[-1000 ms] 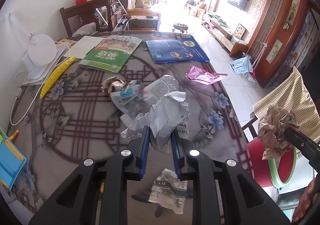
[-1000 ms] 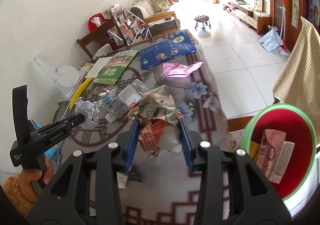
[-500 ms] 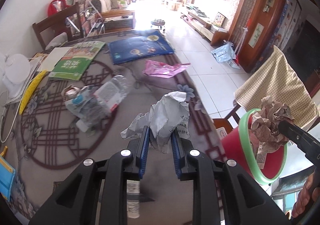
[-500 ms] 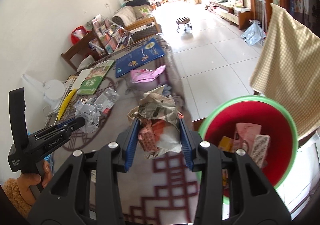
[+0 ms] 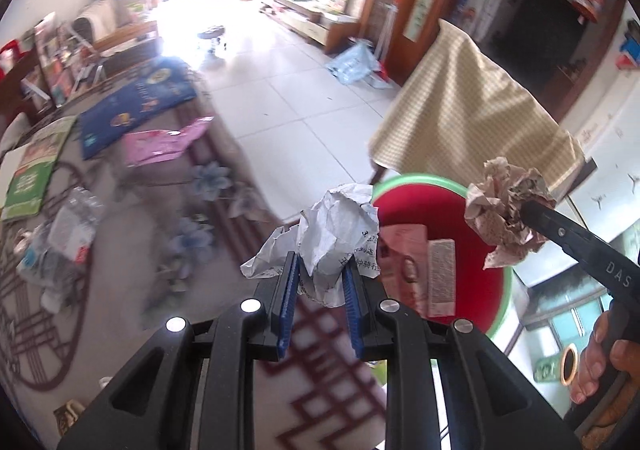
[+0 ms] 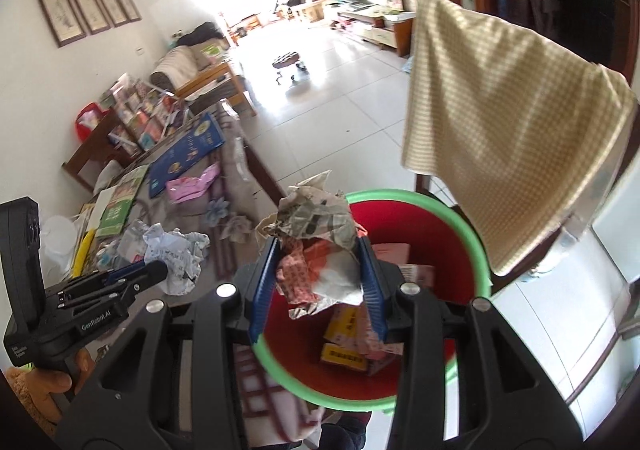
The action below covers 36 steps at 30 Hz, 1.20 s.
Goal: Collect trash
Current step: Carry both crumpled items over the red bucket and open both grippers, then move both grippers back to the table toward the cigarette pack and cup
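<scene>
Two crumpled paper wads held at a red bin.

The left gripper (image 5: 318, 286) was clamped on a creased white printed paper wad (image 5: 338, 234) at the table edge beside the bin; the right gripper (image 6: 318, 282) pinched a wrinkled newspaper ball (image 6: 320, 246) directly over the round, green-rimmed red bin (image 6: 416, 198), which contained flat cartons. Behind lay a floral-patterned table (image 5: 132, 250) bearing a crushed clear bottle (image 5: 68, 226) and a pink wrapper (image 5: 160, 142), with a checked cloth (image 6: 508, 118) over a chair and pale floor tiles.
</scene>
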Available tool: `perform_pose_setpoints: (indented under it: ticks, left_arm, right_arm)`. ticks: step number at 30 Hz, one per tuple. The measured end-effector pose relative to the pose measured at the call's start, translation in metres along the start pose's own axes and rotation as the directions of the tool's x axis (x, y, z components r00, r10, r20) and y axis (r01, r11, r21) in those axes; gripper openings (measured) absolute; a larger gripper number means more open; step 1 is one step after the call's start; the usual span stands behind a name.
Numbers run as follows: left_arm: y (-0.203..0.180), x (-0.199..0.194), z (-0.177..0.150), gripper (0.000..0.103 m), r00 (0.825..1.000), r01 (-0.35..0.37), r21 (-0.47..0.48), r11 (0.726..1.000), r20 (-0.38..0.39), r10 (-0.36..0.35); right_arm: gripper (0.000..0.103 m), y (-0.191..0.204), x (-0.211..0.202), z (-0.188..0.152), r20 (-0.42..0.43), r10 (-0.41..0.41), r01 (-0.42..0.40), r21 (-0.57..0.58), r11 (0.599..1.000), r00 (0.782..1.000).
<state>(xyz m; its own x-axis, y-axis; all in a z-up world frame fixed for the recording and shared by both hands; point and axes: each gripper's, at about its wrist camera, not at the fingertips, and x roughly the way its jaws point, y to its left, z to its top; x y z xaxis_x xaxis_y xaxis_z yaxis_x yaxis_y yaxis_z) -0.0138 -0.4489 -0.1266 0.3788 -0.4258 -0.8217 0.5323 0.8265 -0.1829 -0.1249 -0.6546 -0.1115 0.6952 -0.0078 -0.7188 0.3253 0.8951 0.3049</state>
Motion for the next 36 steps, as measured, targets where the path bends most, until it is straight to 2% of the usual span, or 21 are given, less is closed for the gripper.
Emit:
perform_pose_setpoints:
  ticks: [7,11,13,14,16,18,24,28,33,36]
  left_arm:
    - [-0.05,0.021,0.003,0.02,0.996,0.084,0.113,0.99,-0.042,-0.08]
    - [-0.065,0.034,0.005,0.023,0.989,0.127,0.136,0.983,-0.089,-0.116]
    - [-0.068,0.033,0.005,0.048,0.989,0.132,0.139,0.981,-0.083,-0.122]
    - [-0.069,0.031,0.005,0.068,0.99,0.129,0.141,0.982,-0.066,-0.121]
    - [-0.068,0.022,0.005,0.071,0.993,0.12,0.146,0.982,-0.019,-0.118]
    - [-0.064,0.018,0.007,0.071,0.994,0.105,0.15,0.983,-0.005,-0.105]
    - [-0.028,0.004,0.006,0.072,0.998,0.046,0.065,0.997,0.033,-0.048]
    - [0.01,-0.01,-0.001,0.072,0.999,-0.018,-0.02,1.0,0.042,0.019]
    - [0.062,-0.035,-0.017,0.073,0.992,-0.091,-0.129,0.987,0.071,0.101]
    - [0.1,-0.05,-0.033,0.077,0.983,-0.15,-0.203,0.968,0.075,0.168]
  right_arm:
    - [0.039,-0.036,-0.007,-0.007,-0.001,-0.063,0.063,0.079,0.995,0.998]
    - [0.039,-0.045,-0.009,-0.009,-0.003,-0.078,0.078,0.095,0.992,0.997]
    - [0.041,-0.048,-0.01,-0.009,-0.002,-0.083,0.083,0.1,0.992,0.997]
    - [0.043,-0.049,-0.01,-0.009,0.001,-0.084,0.084,0.102,0.991,0.996]
    - [0.059,-0.05,-0.01,-0.008,0.006,-0.086,0.084,0.112,0.99,0.996]
    - [0.063,-0.052,-0.012,-0.007,0.02,-0.086,0.083,0.127,0.988,0.996]
    - [0.068,-0.031,-0.008,-0.001,0.031,-0.055,0.052,0.092,0.994,0.998]
    - [0.075,-0.006,0.004,0.003,0.017,-0.011,0.01,0.051,0.999,1.0]
    - [0.075,0.035,0.022,0.005,-0.023,0.058,-0.058,-0.02,0.998,0.998]
    - [0.076,0.065,0.033,0.003,-0.053,0.097,-0.101,-0.073,0.992,0.994]
